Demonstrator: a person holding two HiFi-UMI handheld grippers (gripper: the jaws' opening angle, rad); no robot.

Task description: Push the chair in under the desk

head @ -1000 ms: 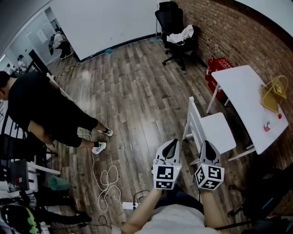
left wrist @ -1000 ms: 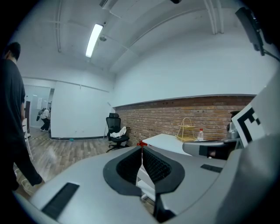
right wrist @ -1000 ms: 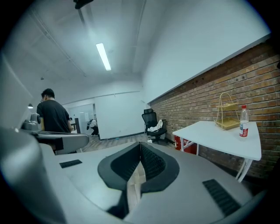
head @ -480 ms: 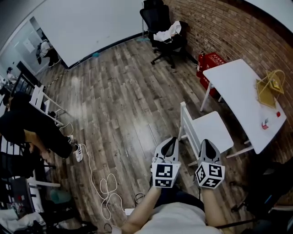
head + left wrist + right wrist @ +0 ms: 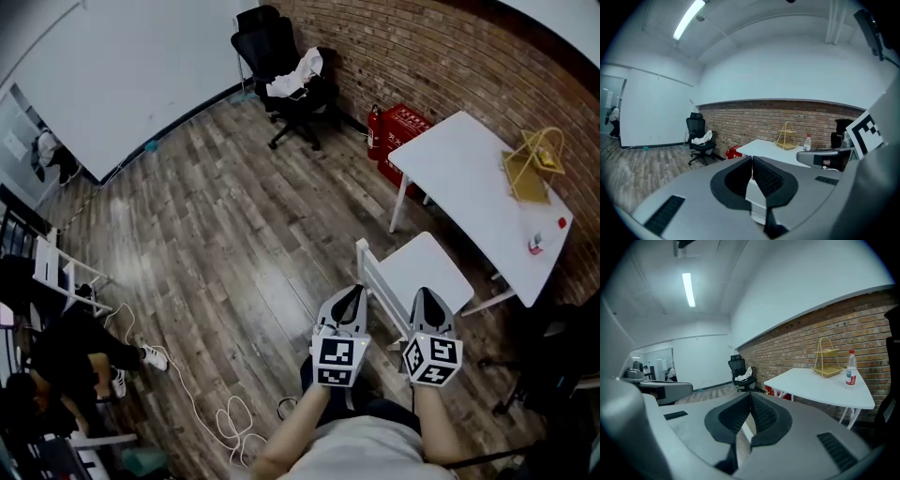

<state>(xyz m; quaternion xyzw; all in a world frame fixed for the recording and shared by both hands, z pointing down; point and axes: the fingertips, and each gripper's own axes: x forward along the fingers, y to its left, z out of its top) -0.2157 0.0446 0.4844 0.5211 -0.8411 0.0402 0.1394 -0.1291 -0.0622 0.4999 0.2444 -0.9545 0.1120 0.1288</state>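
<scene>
The left gripper point(image 5: 350, 292) and the right gripper point(image 5: 424, 294) are held out low in front of the body, side by side and level, both pointing forward at the back of the white chair point(image 5: 424, 270). In each gripper view the two jaws are pressed together along their ribbed pads, with nothing pinched between them. Their tips sit just at the chair's backrest; from the head view I cannot tell whether either one actually touches it.

The one white chair stands on the wood floor just beside the long near edge of the single white desk point(image 5: 462, 178), its back turned to the grippers and its seat facing the desk. Most of the seat lies clear of the top.

On the desk stand one yellow wire basket point(image 5: 529, 166) and one small bottle point(image 5: 535, 244), well apart from each other. Past the desk's far end, red boxes point(image 5: 401, 127) sit against the brick wall. Farther along that wall is one black office chair point(image 5: 281, 62) with a white cloth point(image 5: 296, 75) draped on it. Off to the left, a white cable point(image 5: 217, 419) trails over the floor near a person point(image 5: 58, 349).
</scene>
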